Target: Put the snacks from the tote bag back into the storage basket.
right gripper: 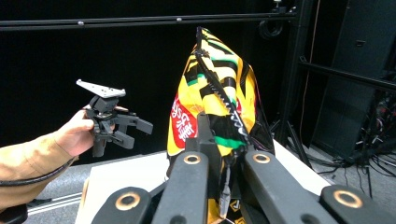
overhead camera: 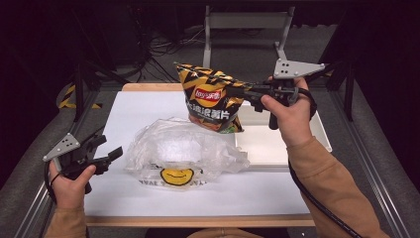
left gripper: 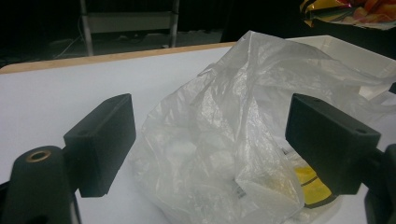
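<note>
A black, yellow and red chip bag (overhead camera: 210, 96) hangs in the air above the table's far middle, its seam pinched by my right gripper (overhead camera: 238, 92), which is shut on it. In the right gripper view the chip bag (right gripper: 212, 88) stands upright between the closed jaws of my right gripper (right gripper: 219, 140). A crumpled clear plastic bag (overhead camera: 183, 148) with a yellow smiley print lies on the white table top. My left gripper (overhead camera: 109, 147) is open beside its left edge. From the left gripper (left gripper: 212, 140) the plastic bag (left gripper: 233, 98) lies just ahead of the wide jaws, untouched.
A shallow white tray (overhead camera: 282, 144) sits at the right of the table, under and behind the chip bag. The white table top (overhead camera: 148, 106) has a wooden rim. A metal frame and cables stand beyond the far edge.
</note>
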`<state>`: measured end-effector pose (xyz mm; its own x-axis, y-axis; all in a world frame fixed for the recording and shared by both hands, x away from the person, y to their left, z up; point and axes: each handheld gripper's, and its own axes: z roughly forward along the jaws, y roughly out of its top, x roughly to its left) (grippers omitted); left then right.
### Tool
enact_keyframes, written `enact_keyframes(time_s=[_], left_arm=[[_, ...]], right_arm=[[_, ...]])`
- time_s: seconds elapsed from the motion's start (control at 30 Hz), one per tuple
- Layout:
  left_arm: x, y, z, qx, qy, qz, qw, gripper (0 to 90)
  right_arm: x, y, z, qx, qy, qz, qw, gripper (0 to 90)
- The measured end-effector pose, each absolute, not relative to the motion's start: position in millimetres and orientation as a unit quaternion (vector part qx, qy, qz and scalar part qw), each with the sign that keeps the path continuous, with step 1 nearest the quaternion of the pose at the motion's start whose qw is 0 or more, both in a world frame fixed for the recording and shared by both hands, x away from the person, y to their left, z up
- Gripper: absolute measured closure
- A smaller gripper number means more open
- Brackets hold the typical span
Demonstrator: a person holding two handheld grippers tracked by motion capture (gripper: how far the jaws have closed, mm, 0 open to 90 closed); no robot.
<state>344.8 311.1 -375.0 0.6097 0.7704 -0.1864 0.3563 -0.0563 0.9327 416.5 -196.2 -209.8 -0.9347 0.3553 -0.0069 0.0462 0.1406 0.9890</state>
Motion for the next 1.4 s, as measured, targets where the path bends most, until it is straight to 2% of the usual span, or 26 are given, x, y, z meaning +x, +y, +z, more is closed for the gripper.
enact_keyframes(time_s=[0.73, 1.4], left_arm=[[335.9, 312.0, -377.3, 0.709, 0.408, 0.183, 0.546, 16.7], [326.7, 313.9, -381.1, 0.711, 0.416, 0.184, 0.536, 16.6]], right_arm=[[422.2, -250.5, -206.6, 0.158, 0.75, 0.626, 0.141, 90.0], [432.3, -306.7, -222.3, 0.189, 0.749, 0.614, 0.16, 90.0]])
